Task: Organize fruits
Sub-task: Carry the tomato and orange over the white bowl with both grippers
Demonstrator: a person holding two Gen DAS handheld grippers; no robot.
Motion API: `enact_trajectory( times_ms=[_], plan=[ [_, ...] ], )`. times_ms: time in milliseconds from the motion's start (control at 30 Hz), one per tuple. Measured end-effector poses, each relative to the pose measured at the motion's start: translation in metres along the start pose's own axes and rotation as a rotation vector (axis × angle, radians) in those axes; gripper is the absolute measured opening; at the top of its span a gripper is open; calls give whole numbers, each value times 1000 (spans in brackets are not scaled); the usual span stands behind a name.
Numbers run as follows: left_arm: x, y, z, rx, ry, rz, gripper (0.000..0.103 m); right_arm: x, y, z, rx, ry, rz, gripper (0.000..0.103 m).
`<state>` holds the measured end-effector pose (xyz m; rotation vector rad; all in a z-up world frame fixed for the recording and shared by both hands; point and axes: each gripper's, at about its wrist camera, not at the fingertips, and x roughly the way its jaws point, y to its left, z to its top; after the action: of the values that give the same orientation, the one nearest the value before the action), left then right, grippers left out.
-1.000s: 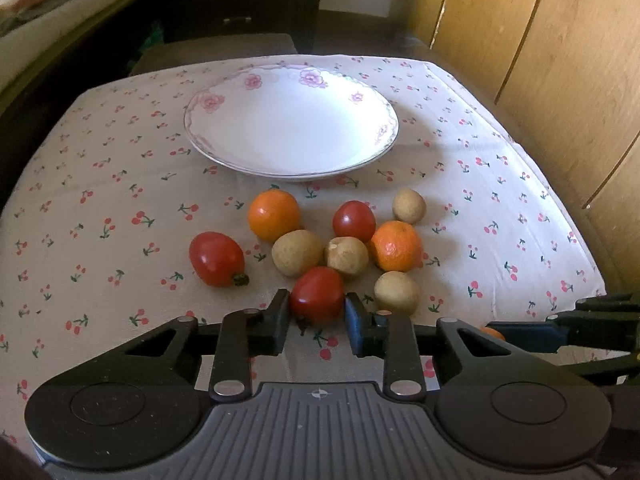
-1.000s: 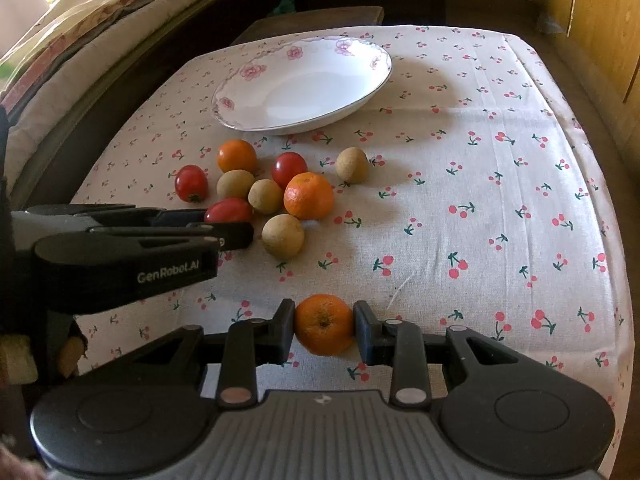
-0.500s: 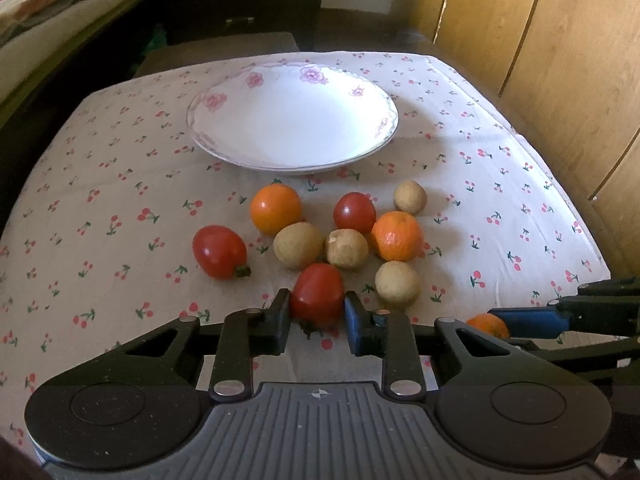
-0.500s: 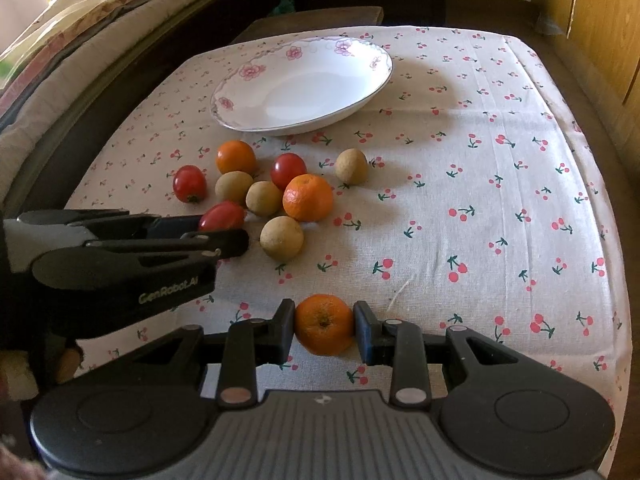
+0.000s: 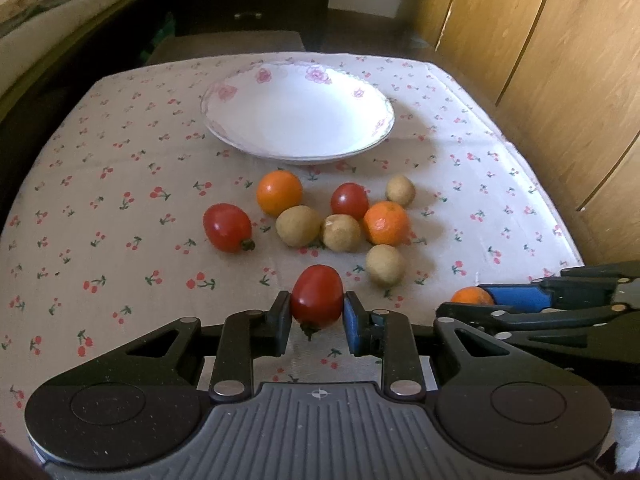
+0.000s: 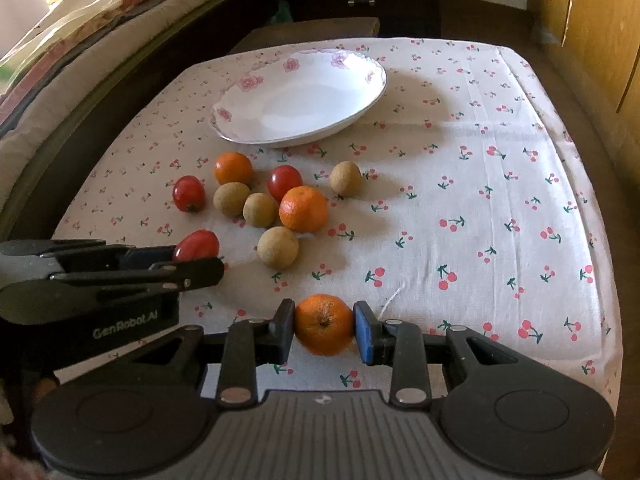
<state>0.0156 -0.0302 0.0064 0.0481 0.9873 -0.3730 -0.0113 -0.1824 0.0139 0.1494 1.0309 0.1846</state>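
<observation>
Two grippers, each clamped on one fruit: your left gripper [image 5: 316, 316] pinches a red tomato [image 5: 317, 296], your right gripper [image 6: 324, 326] an orange [image 6: 325, 324]. Ahead of your fingers lie seven loose fruits: two tomatoes [image 5: 227, 227], two oranges [image 5: 279, 193] and four pale brown round fruits [image 5: 298, 226], kind unclear. Beyond them sits one empty floral bowl [image 5: 224, 92] on the cherry-print cloth [image 5: 100, 200]. From the left wrist, the held orange shows only as a sliver behind the right fingers.

Black claw [image 6: 324, 326], blue pad, "GenRobot.AI" lettering
</observation>
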Motion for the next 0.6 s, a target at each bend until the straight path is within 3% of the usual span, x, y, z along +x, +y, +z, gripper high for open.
enact_trajectory(
  times_ms=[600],
  plan=[
    [-6, 2, 31, -50, -72, -32, 35, -3, 1, 39, 27, -80, 16, 33]
  ],
)
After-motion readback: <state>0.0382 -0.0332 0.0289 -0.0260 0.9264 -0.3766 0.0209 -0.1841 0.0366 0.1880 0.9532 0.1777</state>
